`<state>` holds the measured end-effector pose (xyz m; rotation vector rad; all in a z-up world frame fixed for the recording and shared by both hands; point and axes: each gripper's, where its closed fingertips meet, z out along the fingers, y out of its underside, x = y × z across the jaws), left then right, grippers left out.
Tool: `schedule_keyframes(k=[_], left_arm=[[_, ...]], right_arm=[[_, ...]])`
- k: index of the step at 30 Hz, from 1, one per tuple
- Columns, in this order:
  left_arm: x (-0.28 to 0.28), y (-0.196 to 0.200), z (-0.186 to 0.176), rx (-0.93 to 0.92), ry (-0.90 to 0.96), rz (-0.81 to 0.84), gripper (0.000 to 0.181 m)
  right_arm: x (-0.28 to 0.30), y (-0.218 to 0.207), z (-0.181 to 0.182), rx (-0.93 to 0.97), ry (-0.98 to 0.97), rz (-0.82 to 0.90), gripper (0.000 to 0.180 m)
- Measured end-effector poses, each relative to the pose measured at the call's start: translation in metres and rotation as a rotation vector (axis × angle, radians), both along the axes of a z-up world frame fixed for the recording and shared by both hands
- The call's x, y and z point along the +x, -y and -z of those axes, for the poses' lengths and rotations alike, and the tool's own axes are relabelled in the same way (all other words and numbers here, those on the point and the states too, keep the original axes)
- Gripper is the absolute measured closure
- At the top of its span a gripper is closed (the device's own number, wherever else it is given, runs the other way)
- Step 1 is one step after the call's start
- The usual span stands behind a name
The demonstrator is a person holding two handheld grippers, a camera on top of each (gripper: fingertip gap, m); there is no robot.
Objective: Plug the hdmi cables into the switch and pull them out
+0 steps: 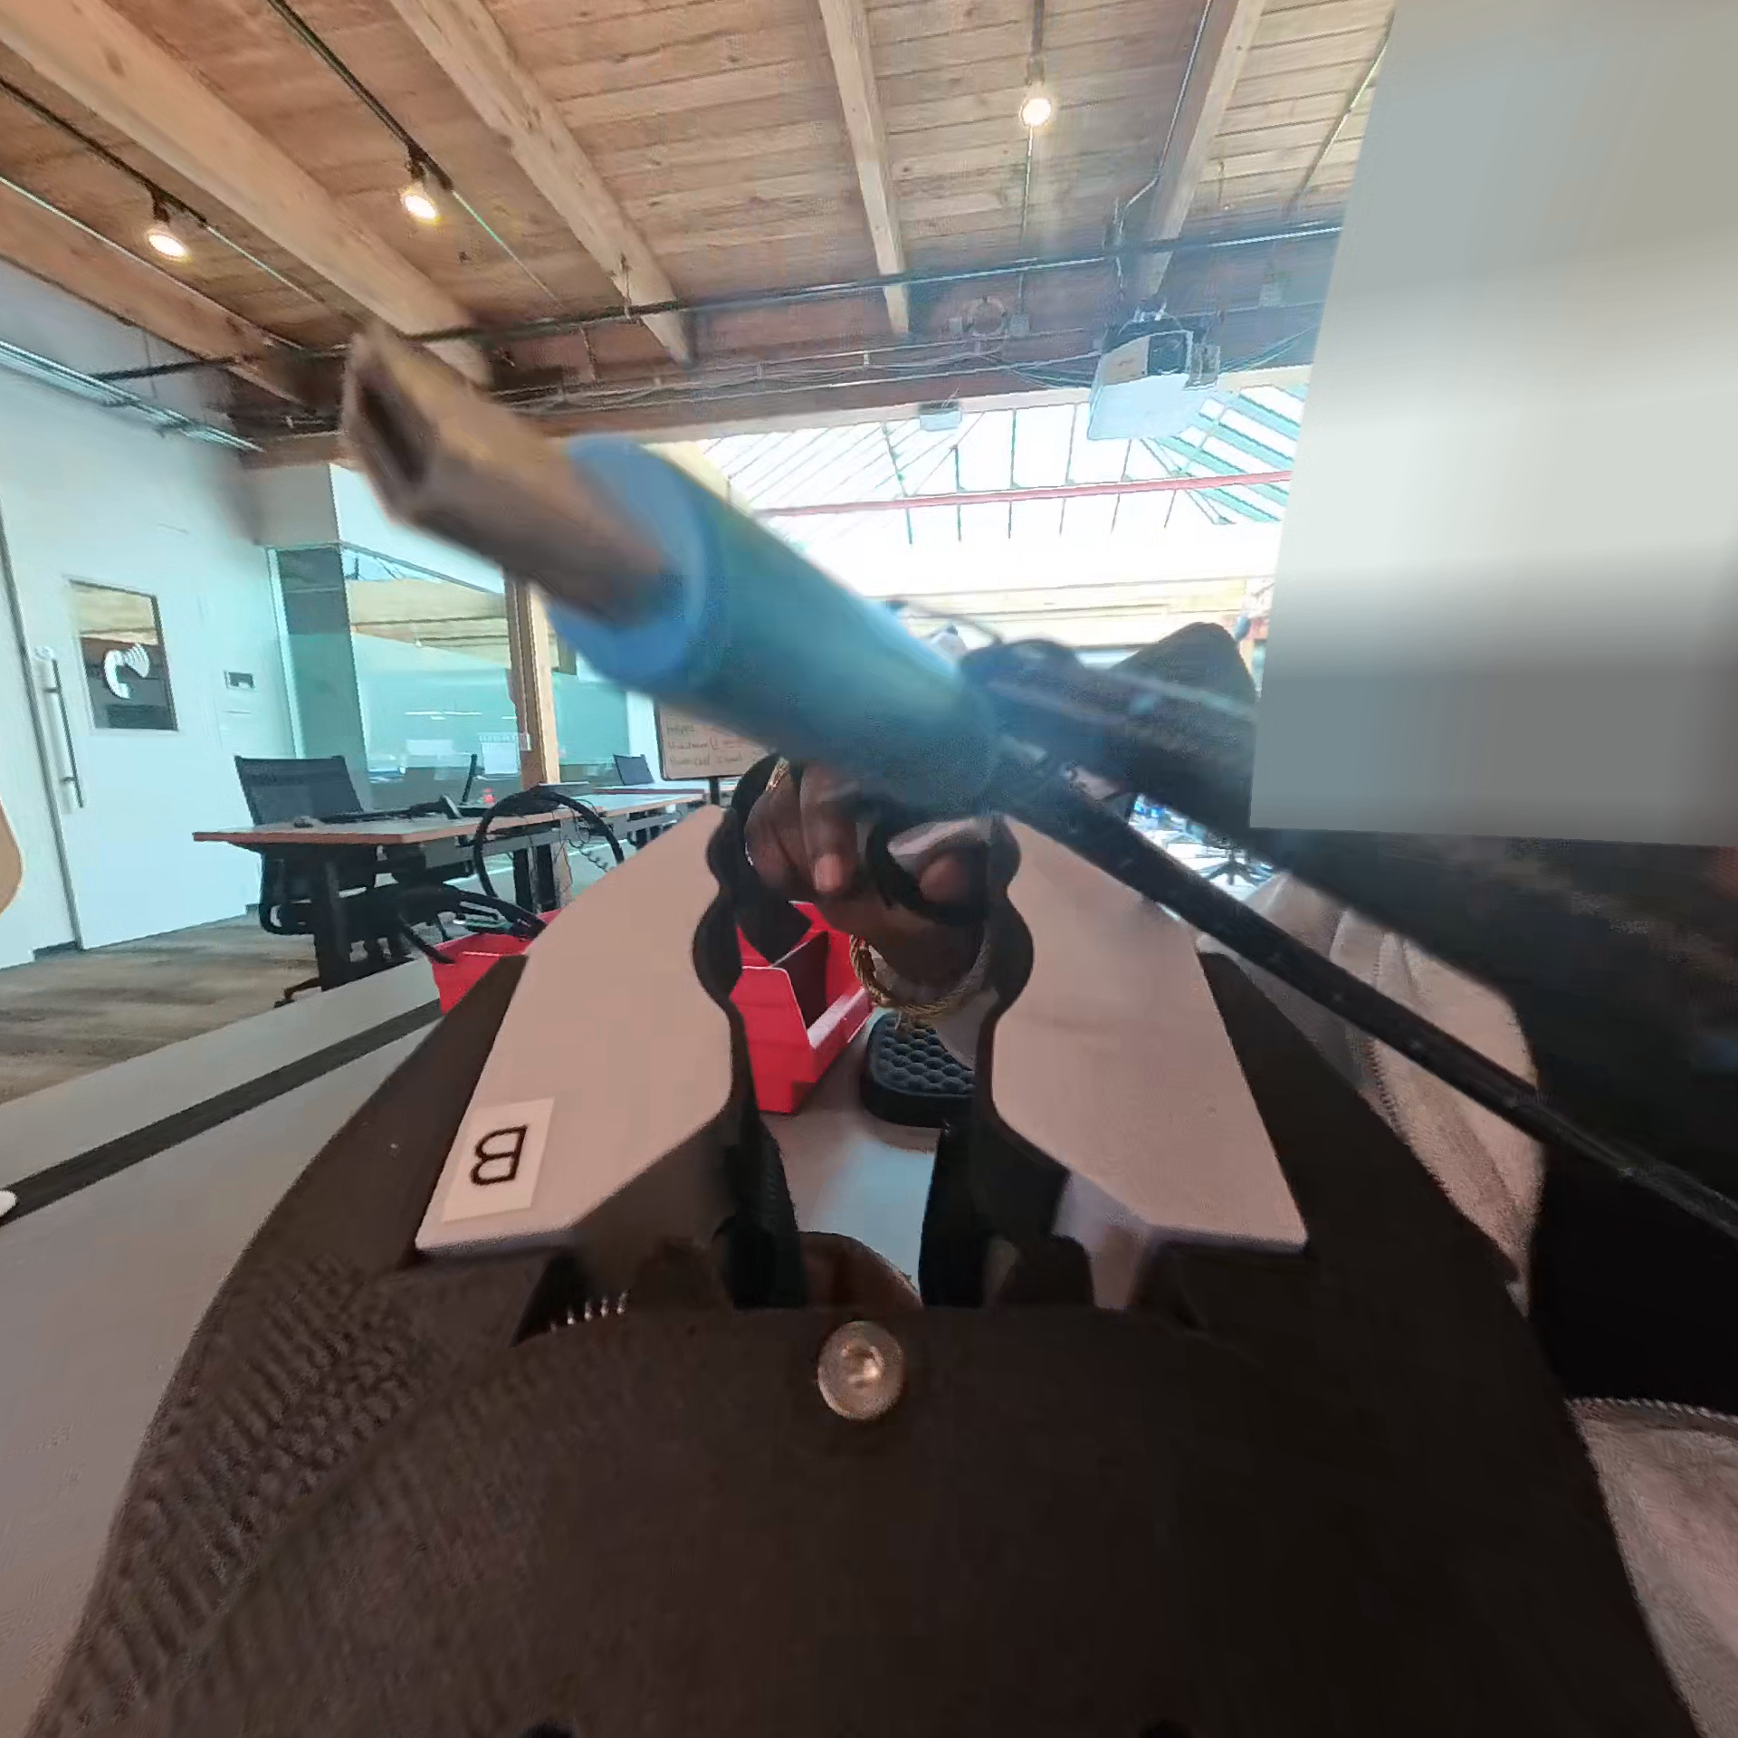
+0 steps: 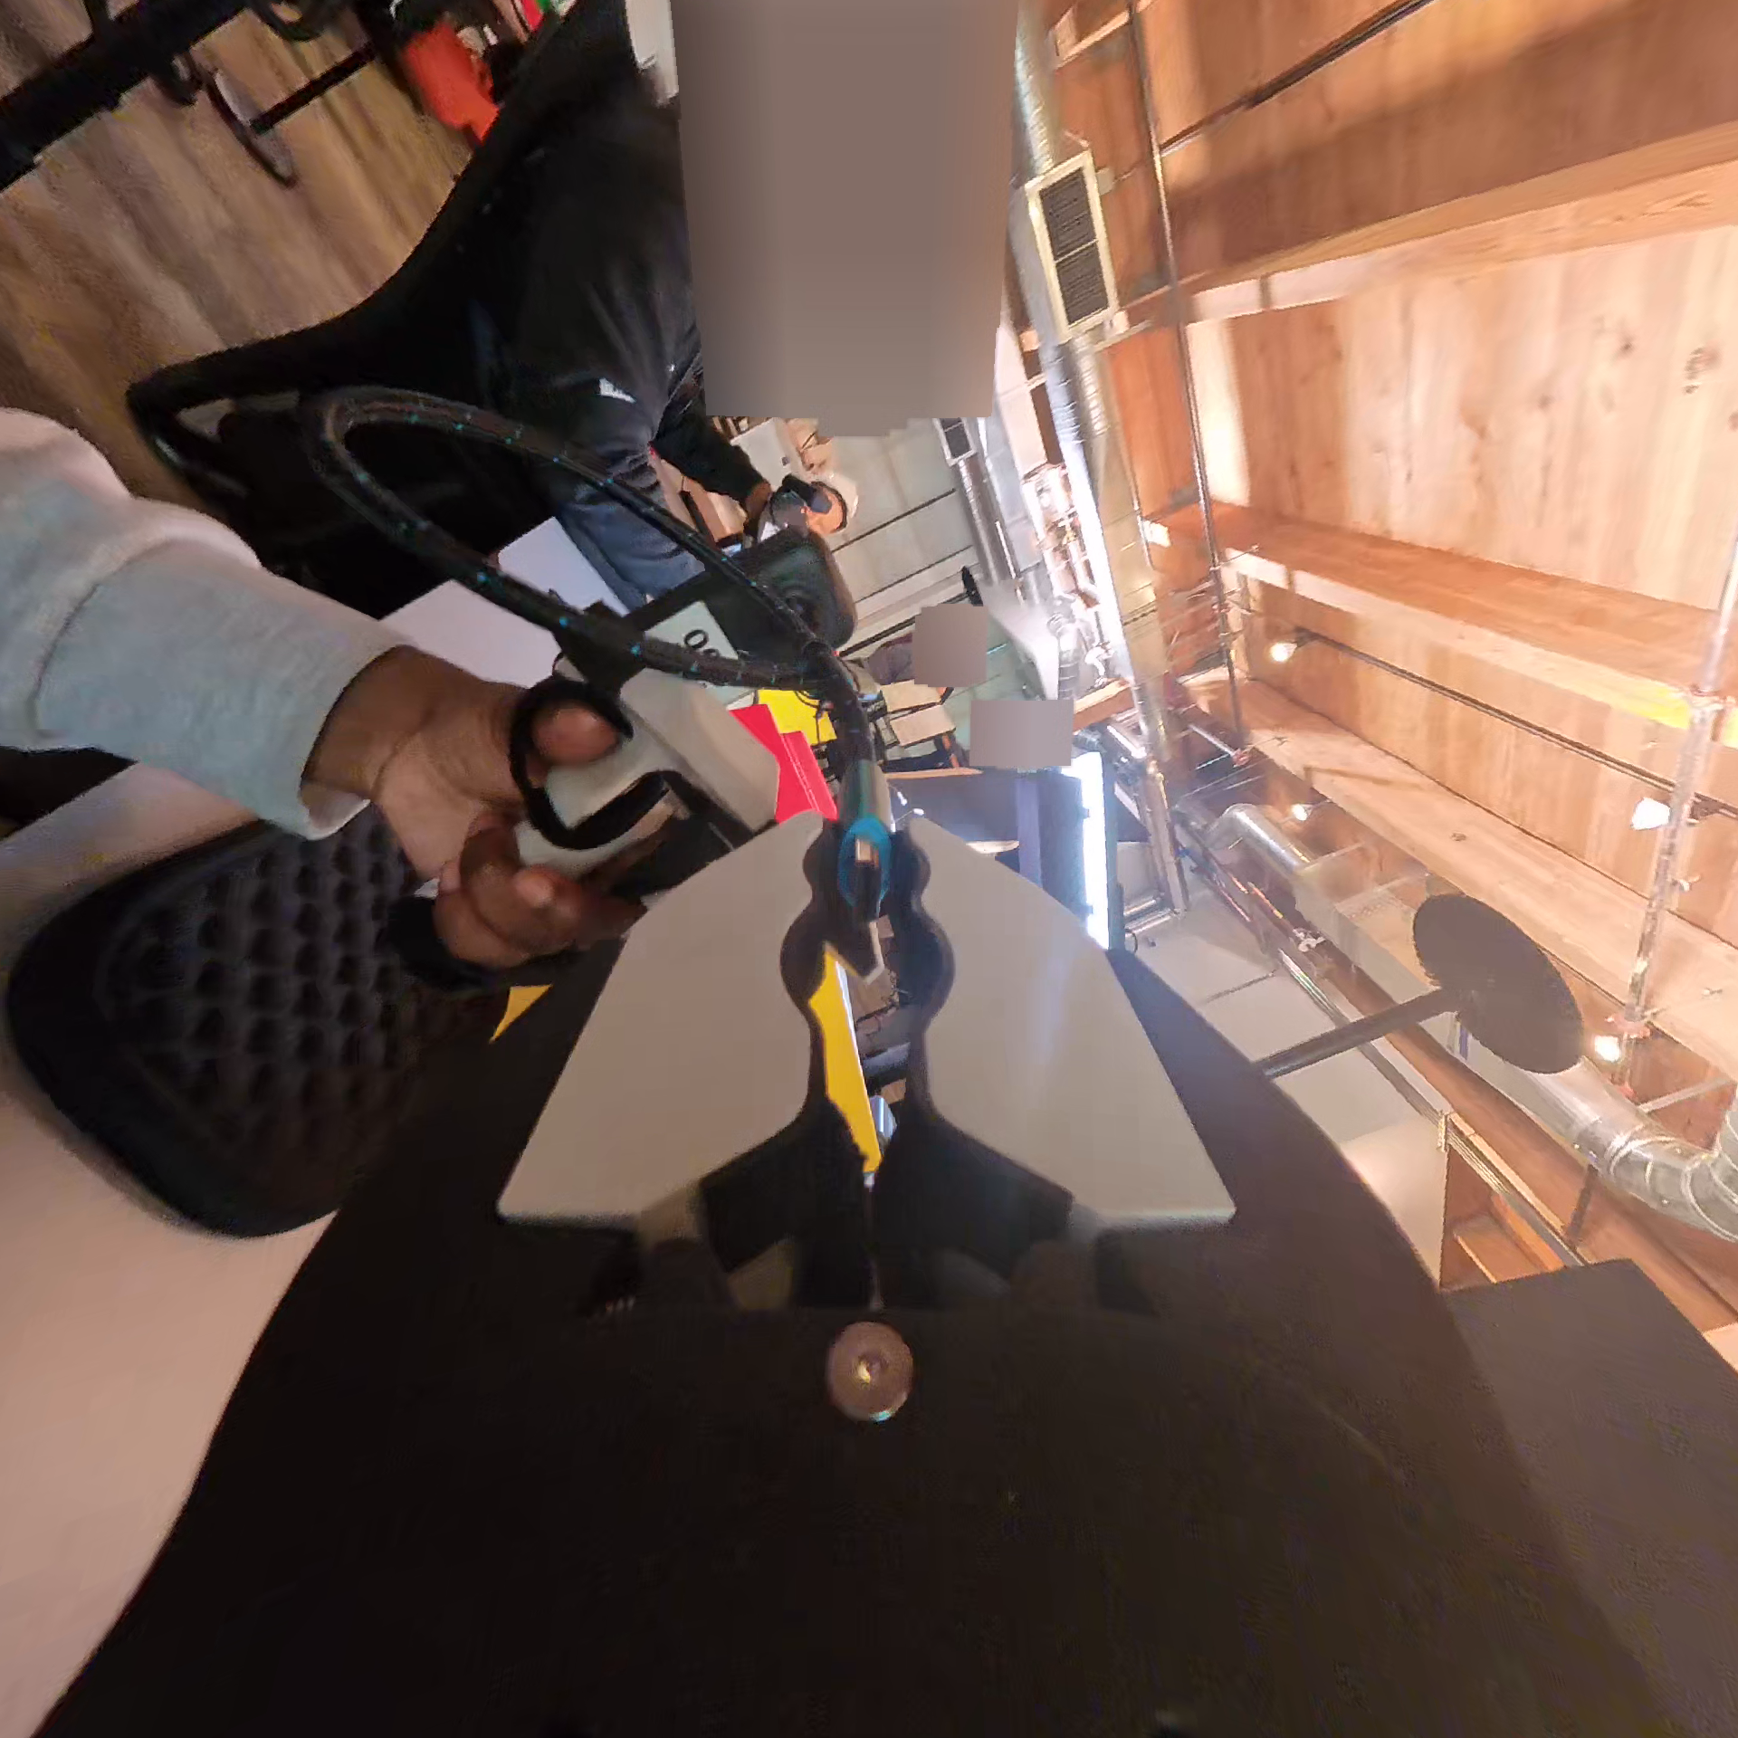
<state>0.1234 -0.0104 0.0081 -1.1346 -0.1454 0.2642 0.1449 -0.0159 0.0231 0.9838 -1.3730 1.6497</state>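
A blue HDMI connector (image 1: pixel 781 649) with a bare metal plug (image 1: pixel 470 470) hangs blurred and close in front of my left gripper (image 1: pixel 856 828), pointing up and left. Its black braided cable (image 1: pixel 1317 978) runs down to the right. My left gripper is open and holds nothing. My right gripper (image 2: pixel 865 828) is shut on the same blue connector (image 2: pixel 858 870), with the plug end pointing back toward the camera. The cable (image 2: pixel 423 406) loops up and left from it. No switch is in view.
A red bin (image 1: pixel 799 1016) and a black honeycomb pad (image 1: pixel 917 1072) sit on the grey table (image 1: pixel 188 1270). The pad also shows in the right wrist view (image 2: pixel 216 1034). A hand (image 2: pixel 451 781) holds the left gripper's handle. Desks and chairs (image 1: pixel 310 846) stand behind.
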Motion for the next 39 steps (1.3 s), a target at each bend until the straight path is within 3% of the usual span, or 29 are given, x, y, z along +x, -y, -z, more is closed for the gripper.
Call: schedule_keyframes(k=[6, 9, 16, 19, 24, 26, 29, 33, 35, 39], left_arm=[[0.013, -0.010, 0.002, -0.022, 0.029, 0.107, 0.136], [0.018, -0.011, -0.002, 0.017, 0.095, 0.185, 0.149], [0.009, -0.012, 0.004, -0.011, 0.124, 0.119, 0.152], [-0.001, -0.013, 0.006, -0.042, 0.060, -0.032, 0.148], [-0.026, -0.001, 0.003, -0.081, -0.154, -0.455, 0.132], [-0.029, 0.017, -0.006, -0.027, -0.294, -0.680, 0.139], [-0.021, 0.018, -0.006, -0.081, -0.491, -0.799, 0.149], [-0.016, 0.011, -0.001, -0.024, -0.403, -0.594, 0.140], [-0.020, 0.009, 0.004, -0.048, -0.385, -0.585, 0.139], [-0.017, 0.001, 0.014, -0.108, -0.483, -0.582, 0.160]], right_arm=[[-0.004, 0.003, 0.013, 0.079, -0.071, 0.042, 0.169], [-0.002, 0.003, 0.014, 0.068, -0.135, 0.060, 0.169], [-0.016, 0.003, 0.015, 0.077, -0.433, 0.327, 0.168], [-0.026, 0.003, 0.013, 0.081, -0.500, 0.437, 0.168], [-0.041, 0.002, 0.005, 0.032, -0.499, 0.554, 0.169], [-0.043, 0.004, 0.005, 0.014, -0.445, 0.550, 0.169], [-0.045, 0.010, 0.011, 0.019, -0.372, 0.547, 0.169], [-0.058, 0.014, 0.019, 0.062, -0.373, 0.624, 0.168], [-0.063, 0.015, 0.022, 0.082, -0.382, 0.662, 0.168], [-0.067, 0.018, 0.036, 0.176, -0.301, 0.657, 0.169]])
